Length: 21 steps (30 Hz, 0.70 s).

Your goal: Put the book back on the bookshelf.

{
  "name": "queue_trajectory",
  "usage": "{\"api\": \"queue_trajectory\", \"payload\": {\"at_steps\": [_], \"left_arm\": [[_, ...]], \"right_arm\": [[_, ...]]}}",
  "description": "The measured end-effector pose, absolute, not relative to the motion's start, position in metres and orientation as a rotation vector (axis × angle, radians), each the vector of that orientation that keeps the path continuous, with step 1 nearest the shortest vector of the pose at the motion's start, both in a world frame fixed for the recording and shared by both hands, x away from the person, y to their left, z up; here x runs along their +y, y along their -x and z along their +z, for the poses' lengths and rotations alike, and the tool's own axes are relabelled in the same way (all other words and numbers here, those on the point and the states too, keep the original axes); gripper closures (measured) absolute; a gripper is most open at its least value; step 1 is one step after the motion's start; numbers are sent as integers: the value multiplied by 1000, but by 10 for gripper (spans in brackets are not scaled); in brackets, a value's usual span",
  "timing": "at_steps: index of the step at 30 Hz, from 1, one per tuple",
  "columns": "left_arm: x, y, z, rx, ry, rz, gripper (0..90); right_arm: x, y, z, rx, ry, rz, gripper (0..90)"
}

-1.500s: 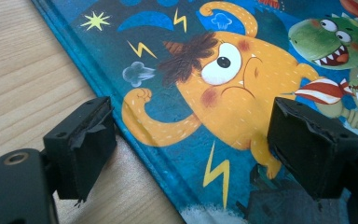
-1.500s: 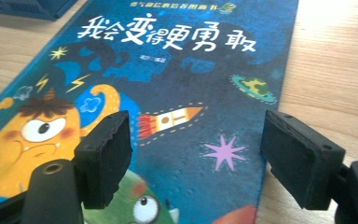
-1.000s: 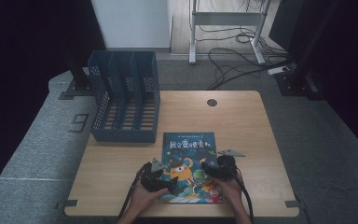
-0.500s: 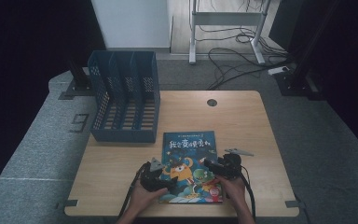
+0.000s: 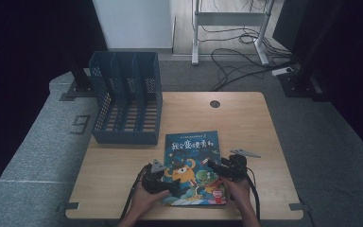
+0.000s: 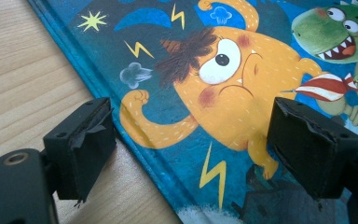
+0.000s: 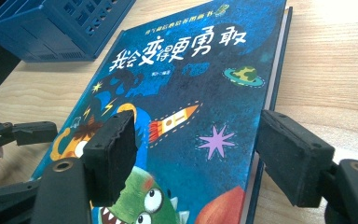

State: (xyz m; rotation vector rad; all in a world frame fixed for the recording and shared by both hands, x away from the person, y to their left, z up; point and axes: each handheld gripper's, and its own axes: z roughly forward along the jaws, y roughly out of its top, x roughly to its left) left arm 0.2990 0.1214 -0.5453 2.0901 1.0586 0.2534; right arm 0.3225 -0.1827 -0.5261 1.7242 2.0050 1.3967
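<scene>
Book (image 5: 192, 165) lies flat on the desk (image 5: 250, 123), near its front edge. At the book's left edge the left hand-held gripper (image 5: 166, 182) stands wide, one jaw on each side of that edge. Over the book's right edge the right hand-held gripper (image 5: 216, 166) stands wide, gripping nothing. Beyond the book's far left corner stands a blue file rack (image 5: 127, 97).

1. Setting: a lab or recording studio space, with one small wooden desk (image 5: 246, 118) standing alone on grey carpet.
2. Dark curtains are hanging at the left and right sides, screening the desk off from the rest of the room.
3. Behind the desk's far edge, loose cables (image 5: 236, 56) are trailing across the floor around a metal stand (image 5: 227, 19).
4. A floor marking reading "9" (image 5: 81, 125) is lying beside the desk's left edge, suggesting a numbered station.
5. A blue file organiser (image 5: 125, 104) is occupying the desk's far left corner.
</scene>
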Motion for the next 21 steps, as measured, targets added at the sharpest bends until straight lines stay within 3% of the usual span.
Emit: {"api": "queue_trajectory", "payload": {"at_steps": [21], "left_arm": [[127, -300, -543, 1034, -2101, 239, 156]], "right_arm": [[-182, -320, -519, 2019, -1687, 1417, 279]]}}
